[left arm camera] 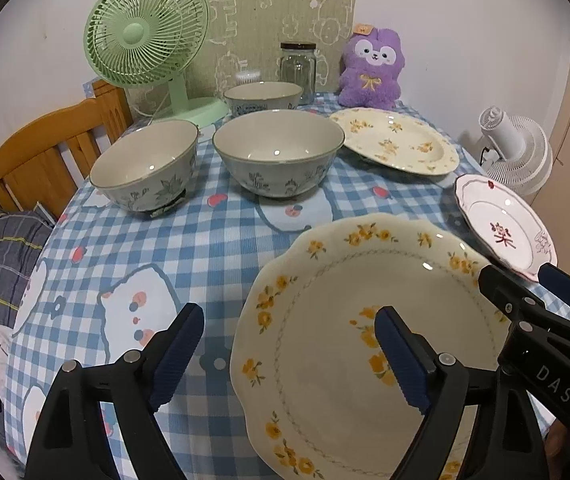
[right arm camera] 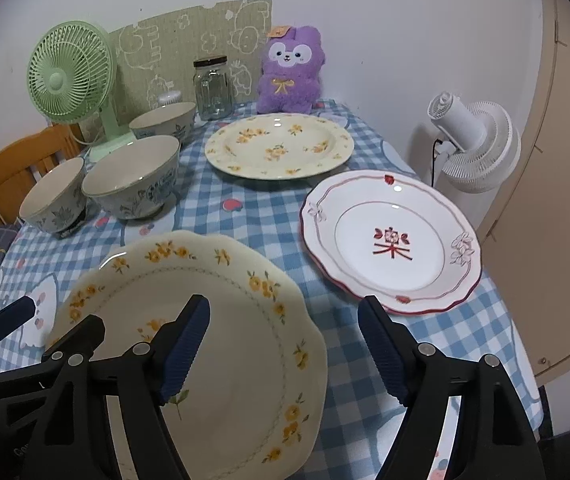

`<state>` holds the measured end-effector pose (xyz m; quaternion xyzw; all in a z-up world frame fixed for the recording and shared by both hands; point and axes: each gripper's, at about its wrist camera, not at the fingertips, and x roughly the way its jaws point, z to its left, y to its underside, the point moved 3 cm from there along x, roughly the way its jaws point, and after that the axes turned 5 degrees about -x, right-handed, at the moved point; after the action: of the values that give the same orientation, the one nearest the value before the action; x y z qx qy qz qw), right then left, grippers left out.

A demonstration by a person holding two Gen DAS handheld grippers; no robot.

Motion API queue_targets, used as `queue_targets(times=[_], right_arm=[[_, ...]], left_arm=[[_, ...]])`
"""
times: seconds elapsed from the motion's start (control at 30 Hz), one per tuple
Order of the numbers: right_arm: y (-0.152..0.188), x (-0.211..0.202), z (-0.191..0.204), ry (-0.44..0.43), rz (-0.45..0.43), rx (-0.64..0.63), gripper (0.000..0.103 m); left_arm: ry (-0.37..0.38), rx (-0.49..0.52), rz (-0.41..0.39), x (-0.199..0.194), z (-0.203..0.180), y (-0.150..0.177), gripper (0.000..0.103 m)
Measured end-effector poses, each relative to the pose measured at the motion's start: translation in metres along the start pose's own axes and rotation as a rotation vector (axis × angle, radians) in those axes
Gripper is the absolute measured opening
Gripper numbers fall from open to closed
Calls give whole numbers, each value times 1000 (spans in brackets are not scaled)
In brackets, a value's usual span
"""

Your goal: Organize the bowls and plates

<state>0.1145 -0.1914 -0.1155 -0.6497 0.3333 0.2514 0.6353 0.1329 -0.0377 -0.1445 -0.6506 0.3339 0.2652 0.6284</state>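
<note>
Figure: both grippers poised over the near plate, with the crockery still unsorted. The left gripper (left arm camera: 289,354) and the right gripper (right arm camera: 283,350) each stand with jaws released and nothing clasped. Each straddles one side of the cream scalloped ceramic plate with yellow flowers (left arm camera: 365,340), which lies flat on the counter under a blue-and-white checked cloth (left arm camera: 213,240), at the lower centre of both views.

A second cream, yellow-flowered plate (right arm camera: 279,146) lies at upper centre of the right wrist view. A white plate with red rim and red character (right arm camera: 391,242) sits at centre right, near the counter's edge. Three pale ceramic bowls with dark leaf patterns occupy the upper left: a near bowl (left arm camera: 145,164), a middle bowl (left arm camera: 279,152) and a far bowl (left arm camera: 263,98).

Hazards, as judged:
- Glazed rims are likely slippery, so a one-sided pinch on a flat plate may let it tilt and drop.
- The loose cloth may drag with a sliding plate and disturb the bowls.
- The red-rimmed plate could be nudged off the counter.
- A careless reach toward the bowls may strike the green plastic desk fan (left arm camera: 147,32) or the clear glass jar with dark lid (left arm camera: 297,70).
</note>
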Motion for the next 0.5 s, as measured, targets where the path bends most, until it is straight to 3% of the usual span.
queue_targets(times=[0.5], right_arm=[[-30,-41,-11,4,-63,14,80]], left_arm=[[12,11,-71,-37,-10,-29,89]])
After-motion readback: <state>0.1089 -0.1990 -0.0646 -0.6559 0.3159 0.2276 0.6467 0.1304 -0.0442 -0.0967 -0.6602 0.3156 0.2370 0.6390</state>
